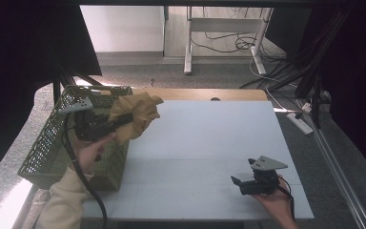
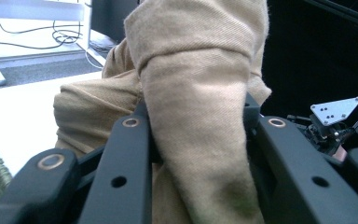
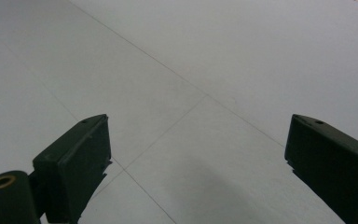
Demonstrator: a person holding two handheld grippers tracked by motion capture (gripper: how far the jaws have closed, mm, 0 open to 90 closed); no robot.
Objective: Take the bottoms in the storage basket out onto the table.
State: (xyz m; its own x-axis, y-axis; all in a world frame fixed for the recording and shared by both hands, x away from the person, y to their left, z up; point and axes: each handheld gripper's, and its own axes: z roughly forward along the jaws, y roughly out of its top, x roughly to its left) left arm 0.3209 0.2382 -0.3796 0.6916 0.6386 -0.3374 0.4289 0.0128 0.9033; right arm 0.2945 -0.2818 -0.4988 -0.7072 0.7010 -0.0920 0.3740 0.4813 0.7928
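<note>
White desk [image 1: 205,138] lies bare ahead of the right gripper [image 1: 244,183], its jaws wide at the near right corner, while the left gripper [image 1: 116,124] pinches the tan cloth [image 1: 136,114] aloft beside the green basket [image 1: 47,148], well left.

Dim, dark-edged scene with glare at the lower-left floor [image 1: 9,205] (close cloth [image 2: 200,140] looks soft).

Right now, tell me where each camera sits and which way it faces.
High view: above the person's side, looking down on the white table; forearms, both tongs.
Left gripper view: rides the left tongs, shut on the tan cloth.
Right gripper view: rides the open right tongs, facing table.
Shared: high and left see the cloth.
</note>
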